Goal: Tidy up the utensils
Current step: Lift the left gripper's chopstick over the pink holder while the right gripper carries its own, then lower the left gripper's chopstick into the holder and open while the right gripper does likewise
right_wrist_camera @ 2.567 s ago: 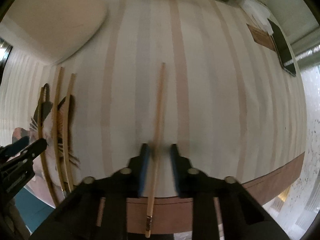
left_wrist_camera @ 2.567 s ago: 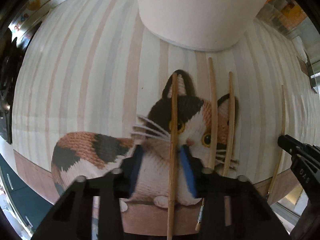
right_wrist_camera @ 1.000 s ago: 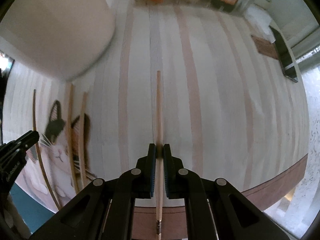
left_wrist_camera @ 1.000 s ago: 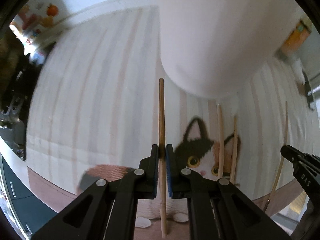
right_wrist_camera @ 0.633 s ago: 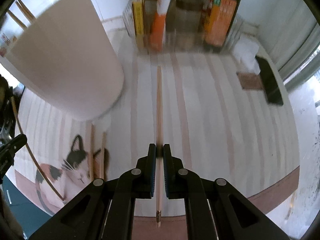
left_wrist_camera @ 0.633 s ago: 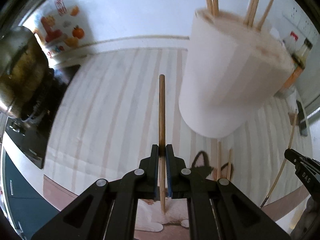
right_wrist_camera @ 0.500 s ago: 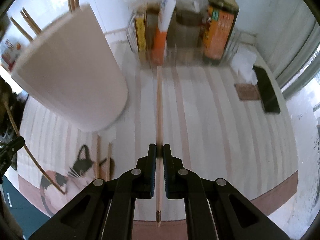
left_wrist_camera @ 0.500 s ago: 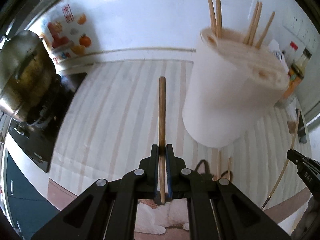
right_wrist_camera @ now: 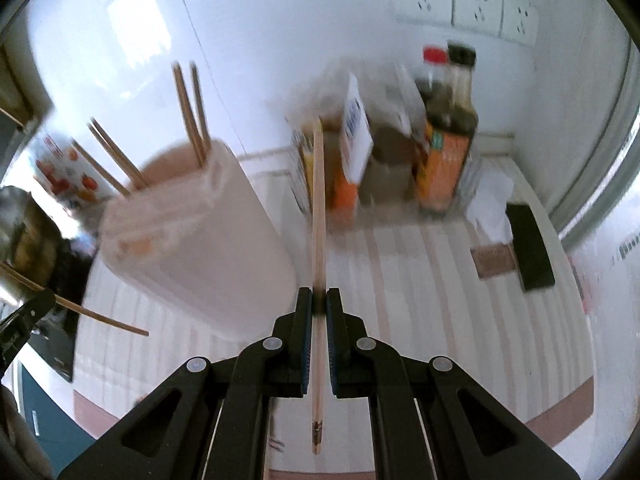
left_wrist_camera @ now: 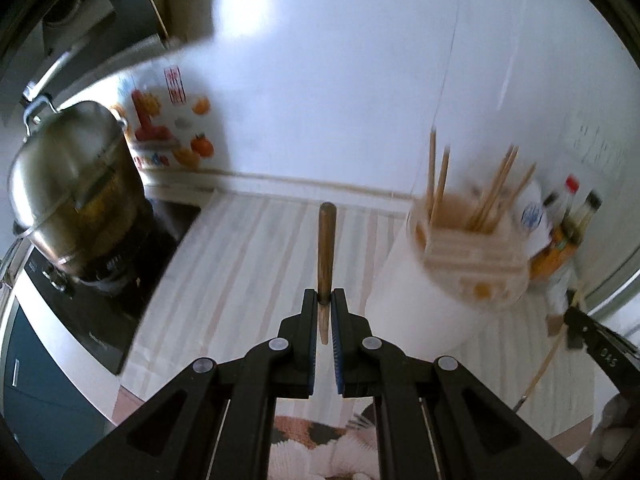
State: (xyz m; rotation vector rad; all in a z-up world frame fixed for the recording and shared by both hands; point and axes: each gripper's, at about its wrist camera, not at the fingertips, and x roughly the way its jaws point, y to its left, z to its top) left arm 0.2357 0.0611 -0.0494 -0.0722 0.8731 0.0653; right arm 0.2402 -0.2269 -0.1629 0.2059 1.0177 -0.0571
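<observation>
**Left wrist and right wrist: one chopstick each, holder ahead**

Left wrist view first: the left gripper (left_wrist_camera: 325, 308) has its fingers clamped together on a brown chopstick (left_wrist_camera: 326, 248), which juts forward from the pads with only a short tail behind them. Just to the right and beyond stands the white utensil holder (left_wrist_camera: 436, 296), blurred, with several chopsticks (left_wrist_camera: 440, 176) already leaning out of its top. A steel pot (left_wrist_camera: 68, 184) sits on the stove at far left, well apart from the work.

On the right wrist view the right gripper (right_wrist_camera: 319, 308) is likewise pinched shut on a paler chopstick (right_wrist_camera: 319, 208), gripped nearer its middle, with a long tail running back between the fingers. The holder (right_wrist_camera: 192, 248) lies to its left; sauce bottles (right_wrist_camera: 448, 132) crowd the back of the striped table (right_wrist_camera: 420, 280).

Judging from this, the step in hand is carrying both sticks to the holder. To do it well, bring each tip over the open mouth before lowering, tilt the stick near upright so it slides past those already inside, and take the hands one at a time so the two sticks do not cross. Release only once the lower end is inside the rim.
</observation>
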